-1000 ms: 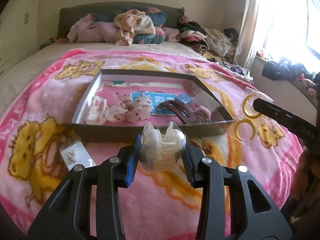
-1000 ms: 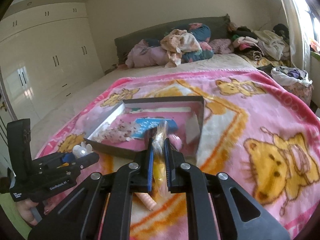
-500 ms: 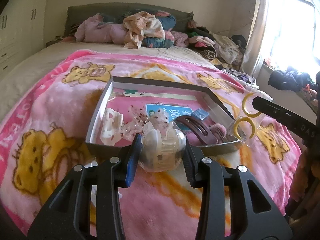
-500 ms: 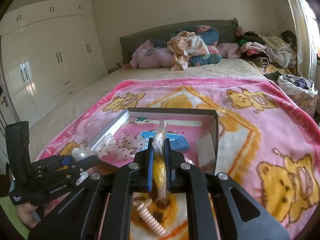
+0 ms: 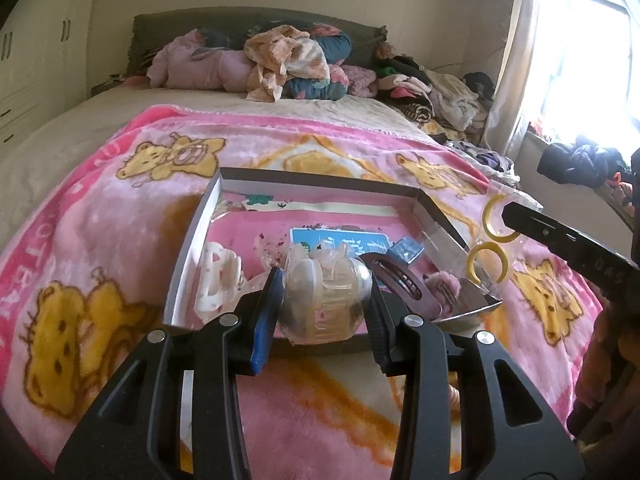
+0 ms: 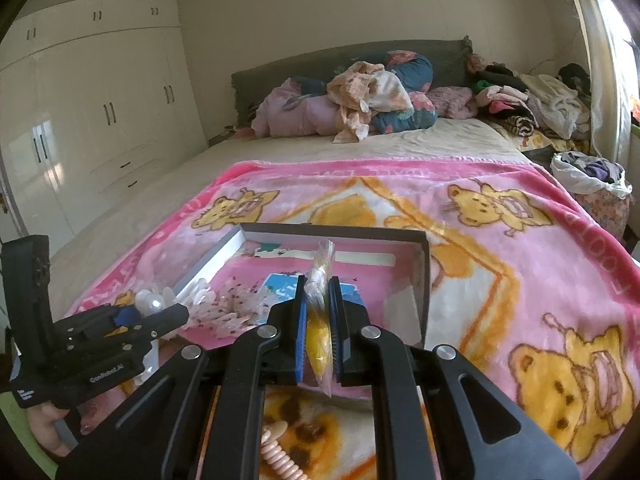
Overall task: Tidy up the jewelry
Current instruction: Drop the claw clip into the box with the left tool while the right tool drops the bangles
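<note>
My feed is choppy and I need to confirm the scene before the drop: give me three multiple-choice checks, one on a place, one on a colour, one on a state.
1. Where does the white claw clip lie?
A. In the tray, near its left wall
B. On the blanket outside the tray
C. On the pillows

2. What colour are the hoops in the clear packet that the right tongs hold?
A. Blue
B. Yellow
C. Black

3. What state are the left tongs in?
A. Wide open and empty
B. Shut on nothing
C. Closed on a translucent claw clip

Answers:
1 A: the left wrist view shows it inside the tray, beside the left wall.
2 B: two yellow rings show through the plastic.
3 C: both pads press on the clip's sides.
</note>
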